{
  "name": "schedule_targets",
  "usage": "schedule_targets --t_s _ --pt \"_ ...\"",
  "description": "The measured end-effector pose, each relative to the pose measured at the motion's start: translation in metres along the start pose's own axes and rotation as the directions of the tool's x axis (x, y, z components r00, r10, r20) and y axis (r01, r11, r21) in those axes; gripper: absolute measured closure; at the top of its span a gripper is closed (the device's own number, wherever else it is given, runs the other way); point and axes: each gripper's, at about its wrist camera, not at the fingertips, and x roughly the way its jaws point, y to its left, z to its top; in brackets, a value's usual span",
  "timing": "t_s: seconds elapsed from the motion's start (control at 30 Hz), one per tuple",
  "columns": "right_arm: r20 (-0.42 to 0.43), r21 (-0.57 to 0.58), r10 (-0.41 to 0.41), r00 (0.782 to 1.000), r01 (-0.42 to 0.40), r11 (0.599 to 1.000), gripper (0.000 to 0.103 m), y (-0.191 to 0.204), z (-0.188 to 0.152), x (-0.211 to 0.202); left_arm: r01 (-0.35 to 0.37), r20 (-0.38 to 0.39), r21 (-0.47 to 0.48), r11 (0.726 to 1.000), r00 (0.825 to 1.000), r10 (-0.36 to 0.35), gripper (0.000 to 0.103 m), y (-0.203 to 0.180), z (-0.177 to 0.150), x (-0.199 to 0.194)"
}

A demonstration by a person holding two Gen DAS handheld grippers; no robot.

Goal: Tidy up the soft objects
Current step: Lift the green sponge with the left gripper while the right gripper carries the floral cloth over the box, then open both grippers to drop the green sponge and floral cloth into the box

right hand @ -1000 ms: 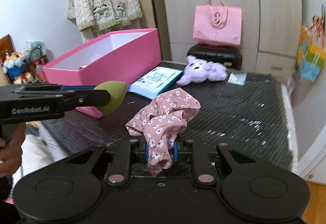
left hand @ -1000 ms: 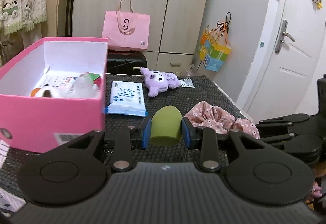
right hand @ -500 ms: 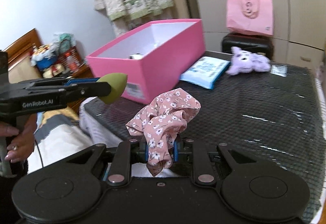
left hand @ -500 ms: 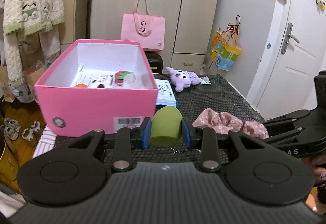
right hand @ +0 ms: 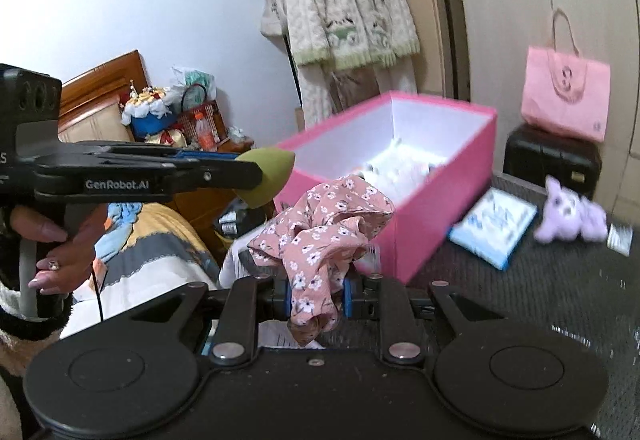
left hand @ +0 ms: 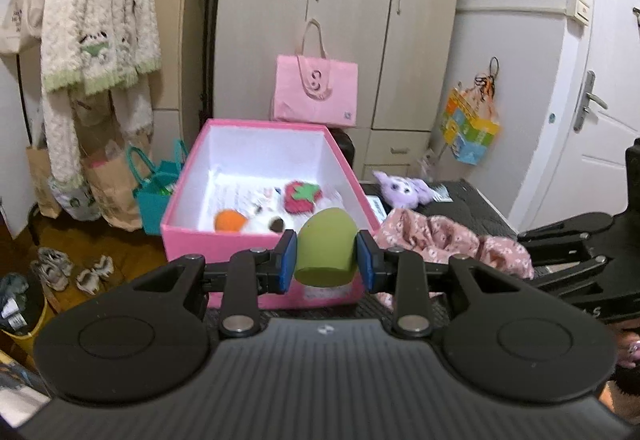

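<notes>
My left gripper (left hand: 326, 260) is shut on a green egg-shaped sponge (left hand: 327, 246) and holds it in the air at the near end of the open pink box (left hand: 192, 230); the sponge also shows in the right wrist view (right hand: 266, 176). My right gripper (right hand: 316, 298) is shut on a pink floral cloth (right hand: 320, 228), raised beside the box (right hand: 436, 208). The cloth also shows in the left wrist view (left hand: 432, 236). The box holds a strawberry toy (left hand: 303, 195), an orange toy (left hand: 230, 220) and white items.
A purple plush (right hand: 572, 218) and a blue-white wipes pack (right hand: 494, 226) lie on the dark mesh table (right hand: 540, 292). A pink tote bag (left hand: 315, 90) sits on a black case by the wardrobe. A bed (right hand: 132, 260), bags and shoes are to the left.
Both grippers have swung left and risen with their loads. The left wrist view now looks down into the box from its near end, and the sponge is over the box's near edge.
</notes>
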Motion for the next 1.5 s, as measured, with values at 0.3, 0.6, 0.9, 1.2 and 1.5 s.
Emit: schedule_targets --t_s 0.3,0.6,0.9,1.2,1.5 --pt "0.028 0.035 0.049 0.998 -0.05 0.998 0.075 -0.01 0.045 0.02 -0.013 0.023 0.029 0.999 1.0 0.012 0.072 0.021 0.034 0.011" --pt "0.048 0.004 0.021 0.999 -0.021 1.0 0.074 -0.024 0.083 0.057 -0.029 0.03 0.056 0.998 0.999 0.027 0.072 0.039 0.053 0.055" --pt "0.03 0.047 -0.04 0.999 0.039 0.998 0.074 -0.078 0.098 0.118 -0.083 -0.029 0.119 0.989 0.996 0.087 0.072 0.059 0.07 0.136" --pt "-0.03 0.063 -0.056 0.998 0.058 0.996 0.074 -0.113 0.134 0.172 -0.08 -0.183 0.057 0.995 0.979 0.089 0.072 0.098 0.087 0.211" --pt "-0.11 0.134 -0.035 0.993 0.05 0.99 0.064 -0.135 0.141 0.221 -0.095 -0.255 0.026 0.995 0.962 0.098 0.059 0.106 0.083 0.227"
